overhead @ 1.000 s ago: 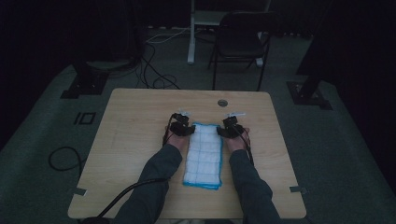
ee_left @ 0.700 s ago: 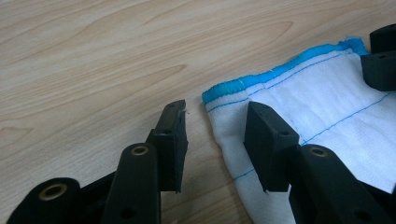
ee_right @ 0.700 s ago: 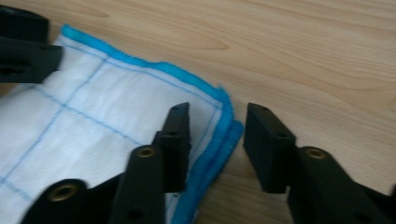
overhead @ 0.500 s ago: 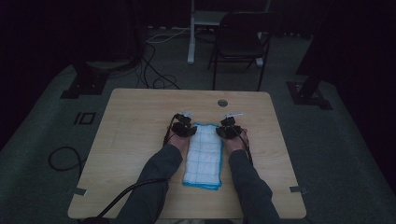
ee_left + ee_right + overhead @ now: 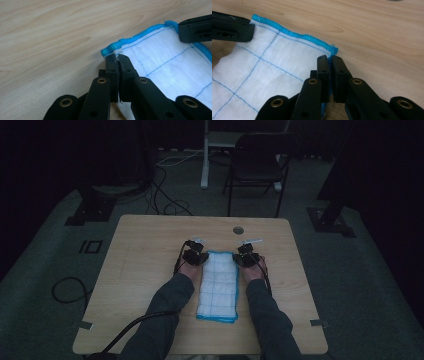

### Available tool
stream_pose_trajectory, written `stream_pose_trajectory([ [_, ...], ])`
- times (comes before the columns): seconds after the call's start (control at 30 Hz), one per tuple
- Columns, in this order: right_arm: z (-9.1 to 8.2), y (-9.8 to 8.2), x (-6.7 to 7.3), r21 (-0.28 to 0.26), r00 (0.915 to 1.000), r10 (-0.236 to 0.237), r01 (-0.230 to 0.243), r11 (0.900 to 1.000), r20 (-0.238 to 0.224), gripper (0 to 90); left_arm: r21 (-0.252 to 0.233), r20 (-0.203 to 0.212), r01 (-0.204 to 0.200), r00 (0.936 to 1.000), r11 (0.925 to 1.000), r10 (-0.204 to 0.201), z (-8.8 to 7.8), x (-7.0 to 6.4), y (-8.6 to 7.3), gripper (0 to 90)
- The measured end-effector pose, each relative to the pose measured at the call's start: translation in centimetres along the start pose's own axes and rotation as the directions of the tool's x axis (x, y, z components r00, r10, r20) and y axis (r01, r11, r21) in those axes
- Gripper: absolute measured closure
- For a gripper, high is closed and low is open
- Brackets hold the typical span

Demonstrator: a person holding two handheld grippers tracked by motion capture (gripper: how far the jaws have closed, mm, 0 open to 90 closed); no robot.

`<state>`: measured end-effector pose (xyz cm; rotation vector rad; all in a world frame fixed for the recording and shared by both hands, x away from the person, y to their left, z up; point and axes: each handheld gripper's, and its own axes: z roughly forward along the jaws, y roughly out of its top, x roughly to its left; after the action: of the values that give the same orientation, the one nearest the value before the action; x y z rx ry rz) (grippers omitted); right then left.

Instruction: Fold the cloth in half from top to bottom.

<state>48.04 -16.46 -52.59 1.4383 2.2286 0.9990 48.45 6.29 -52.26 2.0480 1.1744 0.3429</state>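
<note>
White cloth (image 5: 218, 286) with blue hem and blue stitched grid, folded to a long strip, lying at the middle of the tabletop (image 5: 140, 260), running from mid-tabletop toward the near edge. Left claw (image 5: 194, 256) at the cloth's far left corner, right claw (image 5: 247, 258) at its far right corner, forearms in grey sleeves coming in from the near edge.

From the high view, too dark and small to read the jaws. From the left gripper view, left claw (image 5: 117, 60) pressed together on the cloth's corner, a thin line of fabric pinched between the jaws, the other claw's black tip at the upper right. From the right gripper view, right claw (image 5: 329, 61) closed on the blue-hemmed corner (image 5: 332, 50), the other claw's tip at the upper left.

Pale wood-grain tabletop, a round grommet (image 5: 238, 229) near the far edge. Beyond, grey floor, loose cables (image 5: 167, 202), a dark folding chair (image 5: 257, 167), dim surroundings.
</note>
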Motion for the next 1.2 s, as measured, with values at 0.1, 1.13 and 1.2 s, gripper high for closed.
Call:
stream_pose_trajectory([
  [0.1, -0.3, 0.3, 0.0, -0.018, 1.0, -0.003, 0.003, 1.0, 0.005, 87.1, -0.016, -0.003, -0.009, 1.0, 0.9998, 0.009, -0.4, 0.0, 0.3, 88.7],
  [1.13, -3.3, 1.7, 0.6, -0.119, 0.9983, -0.057, 0.056, 0.991, -0.012, 87.0, -0.129, 0.015, -0.032, 0.9993, 0.9911, 0.034, -3.9, -0.2, 1.8, 88.6],
  [1.2, -3.3, 1.8, 0.6, -0.121, 0.998, -0.062, 0.06, 0.991, -0.011, 87.0, -0.129, 0.016, -0.035, 0.9992, 0.991, 0.037, -4.0, -0.2, 1.9, 88.5],
])
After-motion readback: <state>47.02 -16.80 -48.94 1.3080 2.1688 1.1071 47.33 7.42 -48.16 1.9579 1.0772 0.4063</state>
